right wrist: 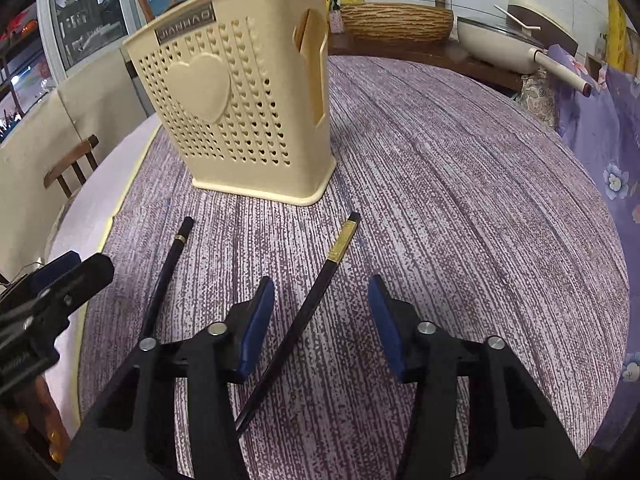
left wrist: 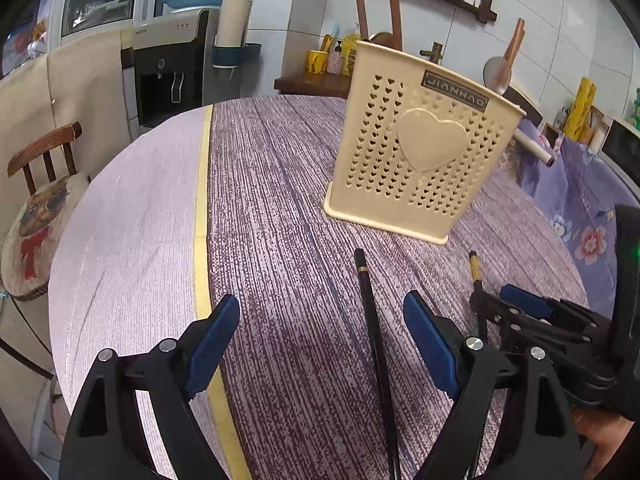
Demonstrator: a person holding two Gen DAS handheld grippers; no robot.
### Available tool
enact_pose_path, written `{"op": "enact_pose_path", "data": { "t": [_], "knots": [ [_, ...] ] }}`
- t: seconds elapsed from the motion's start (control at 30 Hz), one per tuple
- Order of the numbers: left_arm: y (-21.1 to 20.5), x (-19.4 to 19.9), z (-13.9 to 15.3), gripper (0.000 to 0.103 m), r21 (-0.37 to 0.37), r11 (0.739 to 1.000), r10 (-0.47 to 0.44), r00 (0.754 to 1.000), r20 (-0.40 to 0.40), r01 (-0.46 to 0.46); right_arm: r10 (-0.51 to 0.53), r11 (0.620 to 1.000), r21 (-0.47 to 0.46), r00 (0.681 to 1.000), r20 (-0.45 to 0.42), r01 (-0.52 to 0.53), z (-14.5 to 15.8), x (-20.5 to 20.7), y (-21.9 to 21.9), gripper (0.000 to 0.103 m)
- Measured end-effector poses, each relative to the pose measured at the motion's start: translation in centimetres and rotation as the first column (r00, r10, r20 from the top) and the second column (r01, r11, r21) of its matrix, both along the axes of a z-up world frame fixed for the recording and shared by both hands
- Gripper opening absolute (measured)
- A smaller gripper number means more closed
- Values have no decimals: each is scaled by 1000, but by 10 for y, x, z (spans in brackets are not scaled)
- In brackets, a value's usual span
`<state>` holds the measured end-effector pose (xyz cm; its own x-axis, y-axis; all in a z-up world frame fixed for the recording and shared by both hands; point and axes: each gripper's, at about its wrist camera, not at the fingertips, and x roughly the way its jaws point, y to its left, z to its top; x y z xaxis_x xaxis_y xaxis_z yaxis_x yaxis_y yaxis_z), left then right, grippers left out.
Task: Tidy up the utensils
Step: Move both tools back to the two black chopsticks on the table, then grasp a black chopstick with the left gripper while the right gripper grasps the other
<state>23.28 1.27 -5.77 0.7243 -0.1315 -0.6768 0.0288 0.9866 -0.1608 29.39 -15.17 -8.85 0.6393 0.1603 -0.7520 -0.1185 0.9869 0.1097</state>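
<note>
A cream perforated utensil holder [left wrist: 420,152] with a heart on its front stands upright on the round table; it also shows in the right wrist view [right wrist: 240,112]. It holds wooden-handled utensils [left wrist: 394,4] and a spoon [left wrist: 497,74]. Two black chopsticks with gold bands lie on the table in front of it. One chopstick [left wrist: 374,332] lies between the jaws of my open left gripper [left wrist: 322,340]. The other chopstick [right wrist: 304,312] lies between the jaws of my open right gripper [right wrist: 322,320]. Neither gripper holds anything. The left chopstick [right wrist: 166,276] and left gripper [right wrist: 52,280] show in the right view.
The table [left wrist: 280,184] has a purple woven cloth with a yellow stripe [left wrist: 202,216]. A wooden chair [left wrist: 44,168] with a cushion stands at the left. A water dispenser [left wrist: 172,68] stands behind. A woven basket [right wrist: 396,20] and a pan [right wrist: 504,46] sit at the back right.
</note>
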Motion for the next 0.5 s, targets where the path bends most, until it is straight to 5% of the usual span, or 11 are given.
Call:
{"op": "enact_pose_path", "data": {
  "t": [0.27, 0.5],
  "knots": [
    [-9, 3, -11, 71, 21, 999, -48, 998, -49, 49, 7, 999, -53, 1000, 1, -6, -3, 11, 4, 29],
    [-26, 14, -21, 51, 33, 994, -103, 990, -100, 106, 59, 998, 35, 998, -30, -58, -2, 20, -7, 14]
  ]
}}
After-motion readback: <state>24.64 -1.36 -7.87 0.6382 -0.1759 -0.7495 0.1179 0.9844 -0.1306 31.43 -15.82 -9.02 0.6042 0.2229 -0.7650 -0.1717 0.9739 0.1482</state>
